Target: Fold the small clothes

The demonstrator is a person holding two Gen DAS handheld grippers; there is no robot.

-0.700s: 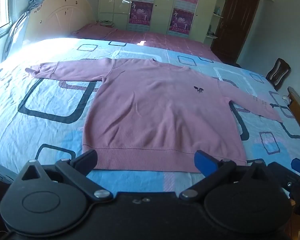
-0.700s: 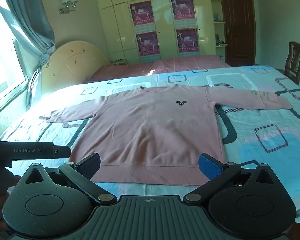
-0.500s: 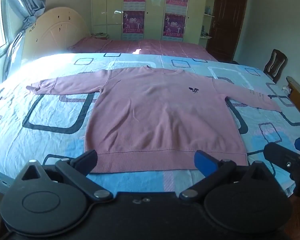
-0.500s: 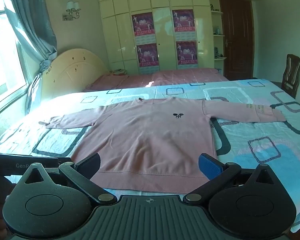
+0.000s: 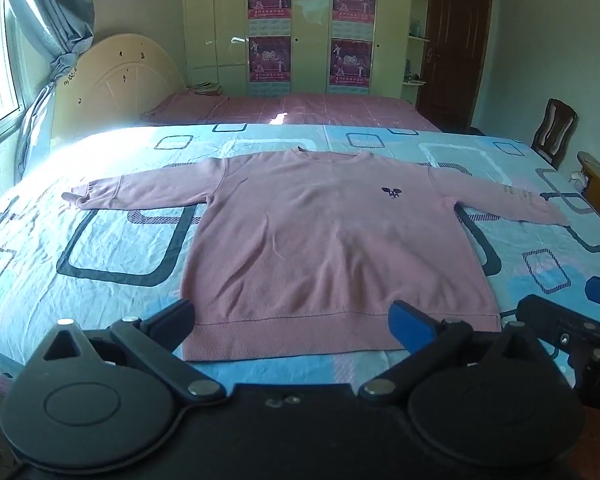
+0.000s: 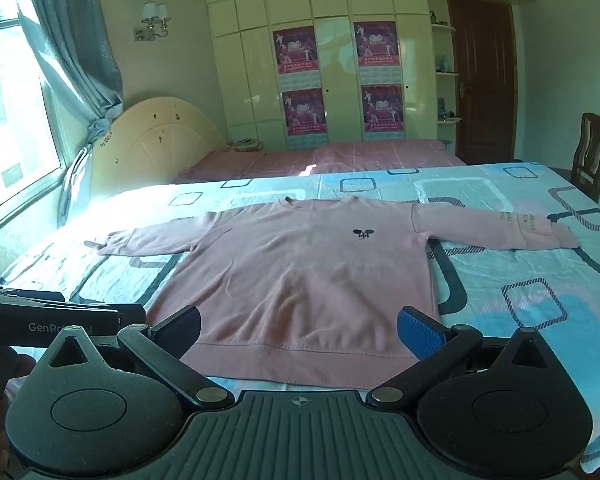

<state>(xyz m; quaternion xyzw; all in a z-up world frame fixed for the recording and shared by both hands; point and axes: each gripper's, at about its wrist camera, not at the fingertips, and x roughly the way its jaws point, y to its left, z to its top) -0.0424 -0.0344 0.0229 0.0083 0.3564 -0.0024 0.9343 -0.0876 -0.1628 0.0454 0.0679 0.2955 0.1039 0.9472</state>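
A pink long-sleeved sweatshirt (image 5: 324, 240) lies flat and spread out on the bed, both sleeves stretched sideways, hem towards me; it also shows in the right wrist view (image 6: 300, 280). My left gripper (image 5: 292, 316) is open and empty, held just short of the hem near the bed's front edge. My right gripper (image 6: 300, 326) is open and empty, also just short of the hem. The right gripper's body (image 5: 572, 328) shows at the right of the left wrist view, and the left gripper's body (image 6: 52, 320) at the left of the right wrist view.
The bed (image 5: 100, 256) has a blue sheet with square patterns. A second bed with a pink cover (image 5: 292, 110) and a cream headboard (image 5: 116, 76) stand behind. A wooden chair (image 5: 554, 132) stands at the right, a wardrobe and a dark door at the back.
Both grippers have tilted up and drawn back slightly, so the sweatshirt sits lower and farther in both views. Both stay open and the sweatshirt has not moved.
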